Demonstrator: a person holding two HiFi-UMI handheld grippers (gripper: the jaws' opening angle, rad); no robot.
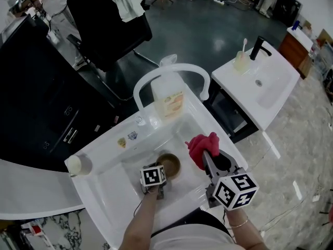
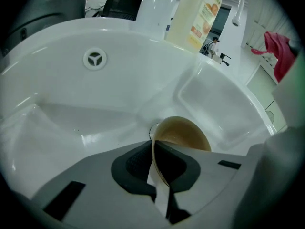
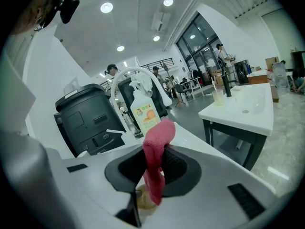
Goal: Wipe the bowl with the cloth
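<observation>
**Grippers clamp bowl and cloth at the sink**

Left gripper (image 2: 153, 151) has its jaws nearly closed, pinching the rim of the tan bowl (image 2: 183, 135), which sits in the white sink (image 1: 112, 184). Right gripper (image 3: 153, 156) grips the red cloth (image 1: 202, 146) just beside the bowl. Behind them, a soap bottle (image 1: 167, 99) stands under the arched faucet (image 1: 171, 72).

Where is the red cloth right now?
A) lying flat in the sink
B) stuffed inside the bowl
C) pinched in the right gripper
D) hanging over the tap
C: the red cloth hangs between the closed jaws of the right gripper, held up beside the bowl and not touching it.
</observation>
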